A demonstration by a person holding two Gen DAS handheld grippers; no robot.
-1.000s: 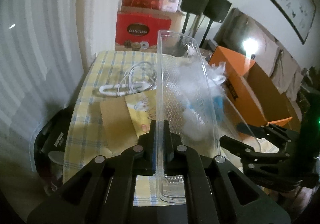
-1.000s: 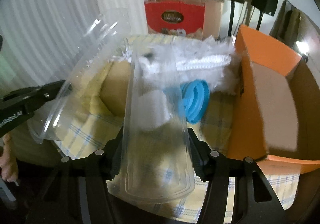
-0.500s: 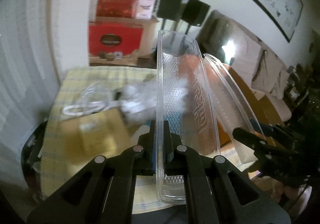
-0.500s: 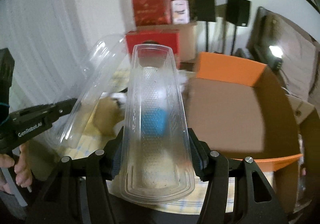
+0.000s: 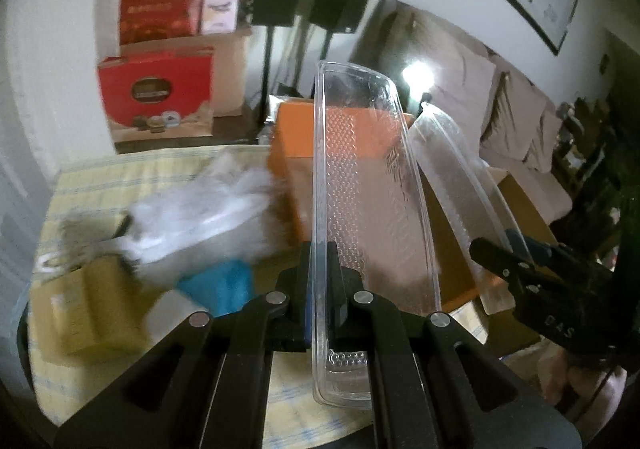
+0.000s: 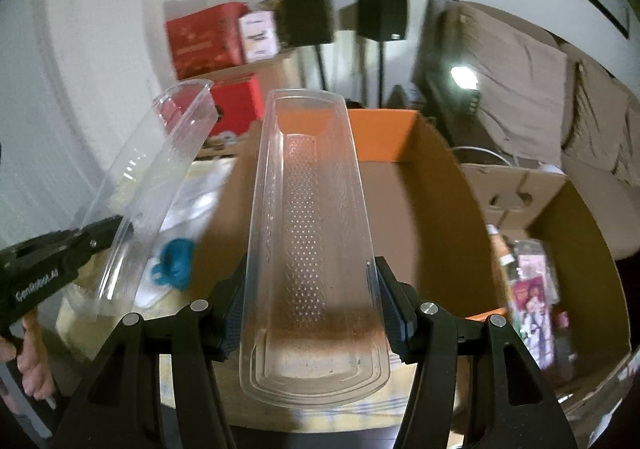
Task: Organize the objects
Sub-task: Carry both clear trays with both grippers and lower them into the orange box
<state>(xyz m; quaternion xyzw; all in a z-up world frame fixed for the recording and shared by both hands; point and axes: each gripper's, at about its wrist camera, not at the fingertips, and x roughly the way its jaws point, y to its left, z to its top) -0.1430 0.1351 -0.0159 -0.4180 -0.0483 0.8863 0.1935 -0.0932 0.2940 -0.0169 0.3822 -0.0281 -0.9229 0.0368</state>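
1. The table [image 5: 100, 177], under a yellow checked cloth, carries a white fluffy bundle [image 5: 208, 209] mid-surface, a blue item [image 5: 224, 285] and a brown box [image 5: 88, 313] toward its near-left corner.
2. The orange cardboard box [image 6: 420, 185] stands open at the table's right edge, with small items in its far right corner.
3. One clear plastic tray [image 6: 312, 249] is held above the box's near edge; a second clear tray [image 5: 360, 209] hangs just left of it.
4. The right gripper [image 6: 312, 313] is about half open, pads pressing the first tray's long sides.
5. The left gripper [image 5: 320, 285] is closed tight on the second tray's thin rim.
6. Both trays look light, thin, slick and easily crushed; the stiffer rim is likely the safest hold.
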